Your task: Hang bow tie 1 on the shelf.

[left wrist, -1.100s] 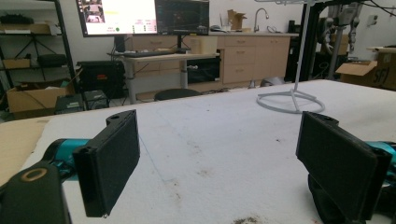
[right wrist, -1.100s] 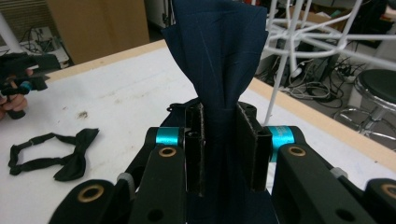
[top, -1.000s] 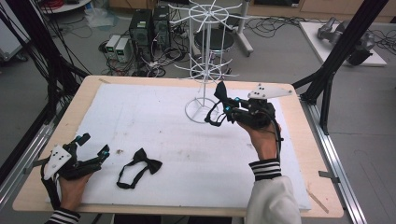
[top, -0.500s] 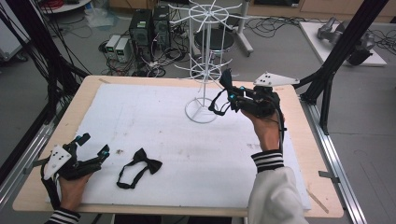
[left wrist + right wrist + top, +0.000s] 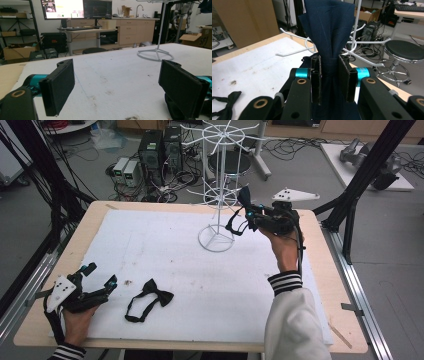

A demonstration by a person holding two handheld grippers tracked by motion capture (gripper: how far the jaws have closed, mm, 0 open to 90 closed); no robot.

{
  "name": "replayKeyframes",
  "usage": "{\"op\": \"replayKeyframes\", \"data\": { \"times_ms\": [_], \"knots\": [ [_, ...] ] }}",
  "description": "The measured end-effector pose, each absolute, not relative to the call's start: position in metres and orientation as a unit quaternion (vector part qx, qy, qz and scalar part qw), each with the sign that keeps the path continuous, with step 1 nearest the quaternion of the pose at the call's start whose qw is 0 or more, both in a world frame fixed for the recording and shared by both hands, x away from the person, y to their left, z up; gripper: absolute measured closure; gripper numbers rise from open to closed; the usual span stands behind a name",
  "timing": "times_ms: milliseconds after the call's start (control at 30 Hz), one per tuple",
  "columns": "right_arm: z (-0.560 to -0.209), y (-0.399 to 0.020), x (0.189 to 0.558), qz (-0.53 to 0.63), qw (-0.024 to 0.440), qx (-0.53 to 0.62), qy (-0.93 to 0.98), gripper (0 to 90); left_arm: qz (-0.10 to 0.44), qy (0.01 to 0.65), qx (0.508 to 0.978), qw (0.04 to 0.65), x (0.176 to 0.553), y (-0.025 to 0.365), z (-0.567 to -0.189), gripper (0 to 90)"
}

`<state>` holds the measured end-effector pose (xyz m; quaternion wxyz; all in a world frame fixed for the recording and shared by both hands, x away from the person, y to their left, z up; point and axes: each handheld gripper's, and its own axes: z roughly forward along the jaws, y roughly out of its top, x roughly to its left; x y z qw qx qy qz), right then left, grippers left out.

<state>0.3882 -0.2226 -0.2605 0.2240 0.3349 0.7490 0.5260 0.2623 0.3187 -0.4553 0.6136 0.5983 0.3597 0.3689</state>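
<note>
Navy fabric bow tie (image 5: 329,32) sits clenched in my right gripper (image 5: 329,77), raised beside the white wire rack (image 5: 220,175). My left gripper (image 5: 95,277) rests released on the stained white foam mat (image 5: 165,255) near a black bow tie (image 5: 150,300); computers and cables clutter the floor.

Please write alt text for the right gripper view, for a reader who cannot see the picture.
The right claw is shut on the knot of a dark blue bow tie, whose upright wing fans out above the jaws, in front of the arms of a white wire rack. On the white table cover at lower left lies a black bow tie.
</note>
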Motion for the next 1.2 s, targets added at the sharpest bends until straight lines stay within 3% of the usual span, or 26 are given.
{"op": "replayKeyframes", "data": {
  "times_ms": [833,1200],
  "knots": [
    [-0.266,-0.211,0.411,0.509,0.236,0.339,0.755,73.3,0.368,0.360,0.599,0.613,0.262,0.319,-0.455,14.0],
    [-0.265,-0.208,0.408,0.515,0.241,0.342,0.748,60.3,0.369,0.359,0.598,0.614,0.262,0.319,-0.455,14.0]
  ]
}}
